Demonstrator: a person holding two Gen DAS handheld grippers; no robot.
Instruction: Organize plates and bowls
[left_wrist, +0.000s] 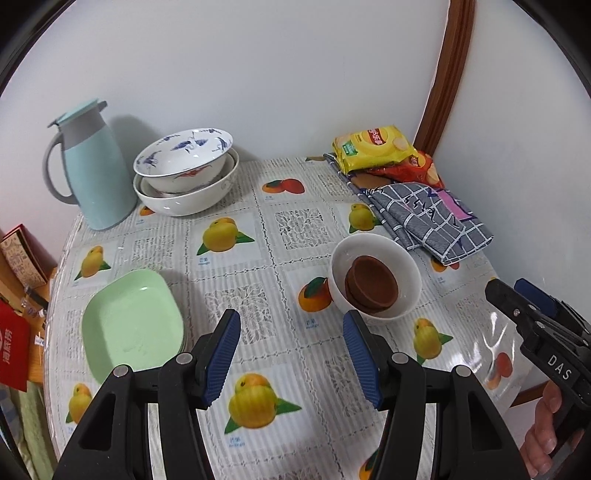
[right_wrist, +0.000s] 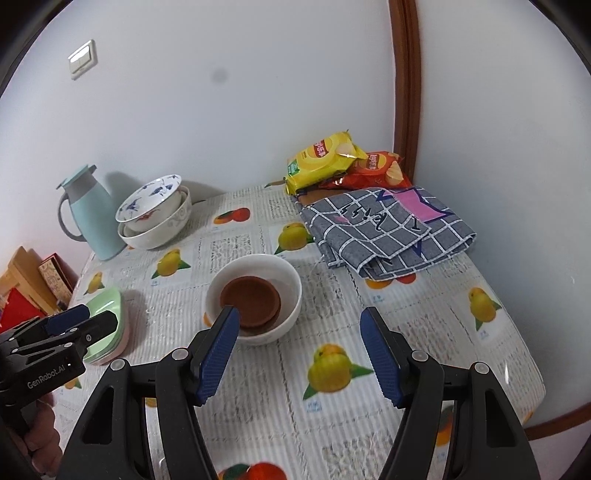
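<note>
Jaws of both grippers empty; 2 brown saucers (right_wrist: 250, 303) in 1 white bowl (right_wrist: 291, 291)

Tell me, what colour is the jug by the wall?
Pale blue jug, grey handle and collar; clearest in the left wrist view.

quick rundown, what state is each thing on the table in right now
left gripper: open, empty
right gripper: open, empty
white bowl: upright, holds brown saucers
brown saucers: stacked inside the white bowl
green plates: stacked, top one empty
patterned bowls: nested by the wall, top one tilted
jug: upright, lid shut
checked cloth: folded
snack bags: lying flat, one overlapping the other
</note>
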